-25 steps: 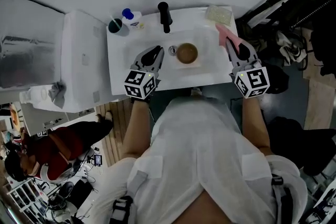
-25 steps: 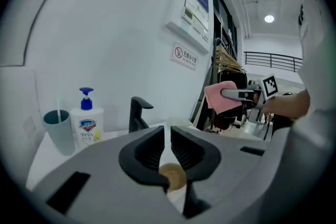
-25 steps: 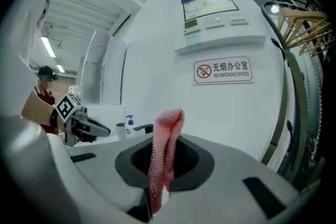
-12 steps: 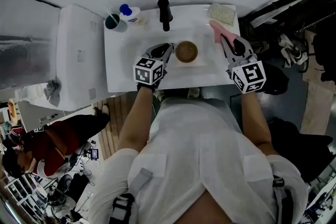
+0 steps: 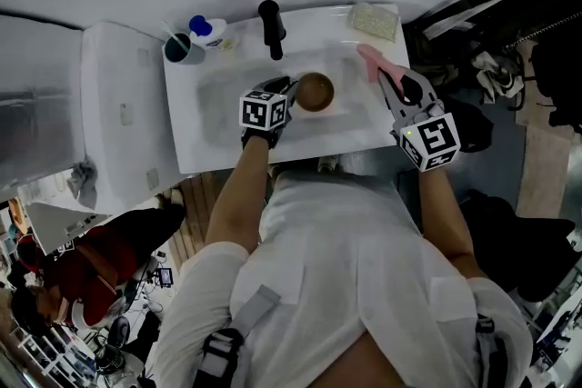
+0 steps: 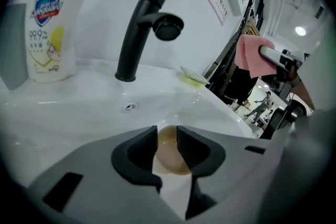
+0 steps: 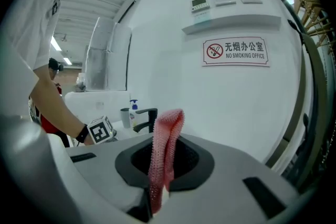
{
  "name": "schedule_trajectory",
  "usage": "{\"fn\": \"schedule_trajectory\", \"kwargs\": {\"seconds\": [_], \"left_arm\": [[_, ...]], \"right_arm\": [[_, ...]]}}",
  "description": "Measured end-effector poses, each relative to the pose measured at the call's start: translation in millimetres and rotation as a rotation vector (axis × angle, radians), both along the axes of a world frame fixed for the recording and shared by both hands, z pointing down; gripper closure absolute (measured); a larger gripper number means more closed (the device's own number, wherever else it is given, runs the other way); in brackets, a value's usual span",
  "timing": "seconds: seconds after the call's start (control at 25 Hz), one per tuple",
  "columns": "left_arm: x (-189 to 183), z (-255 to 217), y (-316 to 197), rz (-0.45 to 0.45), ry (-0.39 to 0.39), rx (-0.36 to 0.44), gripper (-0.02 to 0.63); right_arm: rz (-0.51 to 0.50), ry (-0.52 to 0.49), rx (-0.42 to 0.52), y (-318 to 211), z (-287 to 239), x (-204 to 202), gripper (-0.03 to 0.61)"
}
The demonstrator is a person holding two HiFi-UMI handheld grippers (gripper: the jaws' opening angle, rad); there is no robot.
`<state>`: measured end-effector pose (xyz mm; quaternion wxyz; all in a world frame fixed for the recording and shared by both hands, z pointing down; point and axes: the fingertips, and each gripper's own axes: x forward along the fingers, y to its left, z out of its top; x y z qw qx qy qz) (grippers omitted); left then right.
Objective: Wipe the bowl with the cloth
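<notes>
A brown bowl [image 5: 315, 92] sits in the white sink [image 5: 218, 109], just in front of the black tap [image 5: 270, 27]. My left gripper [image 5: 293, 89] reaches it from the left. In the left gripper view its jaws [image 6: 167, 139] are opening, a gap stands between them, and the bowl [image 6: 169, 153] shows in that gap without the pads pressing on it. My right gripper [image 5: 384, 75] hovers over the sink's right side, shut on a pink cloth [image 5: 371, 59] that stands up from its jaws [image 7: 164, 162]. The cloth [image 7: 167, 134] hangs folded and limp.
A soap bottle [image 5: 202, 26] and a dark cup [image 5: 178, 47] stand at the sink's back left. A pale green sponge [image 5: 375, 20] lies at the back right. A white cabinet [image 5: 114, 114] adjoins the sink on the left. People sit at the lower left.
My left gripper has moved right across the sink up to the bowl, and its jaws have parted. The right gripper still holds the cloth in about the same place.
</notes>
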<state>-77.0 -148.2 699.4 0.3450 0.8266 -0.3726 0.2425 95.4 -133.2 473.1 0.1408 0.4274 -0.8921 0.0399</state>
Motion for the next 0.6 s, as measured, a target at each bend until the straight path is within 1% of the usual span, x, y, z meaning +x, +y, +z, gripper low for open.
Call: {"fn": "schedule_trajectory", "kwargs": {"seconds": [0.16,0.36,0.48,0.6], "left_arm": [[3,24,1,0.021,-0.018,-0.067,0.480],[4,49,5,0.023,-0.039,-0.139,0.444],[6,56,5,0.023,-0.048,-0.165,0.439],[9,64,7,0.014,-0.032,-0.205,0.439]], "right_arm": [[0.001,0.012,-0.014,1,5,-4,0.538],[-0.005,0.025,-0.017,0,8,-10,0.538],[-0.009,0.032,-0.018,1,9,-12,0.538],[-0.011,0.040,-0.023,3,11,-13,0.538]]}}
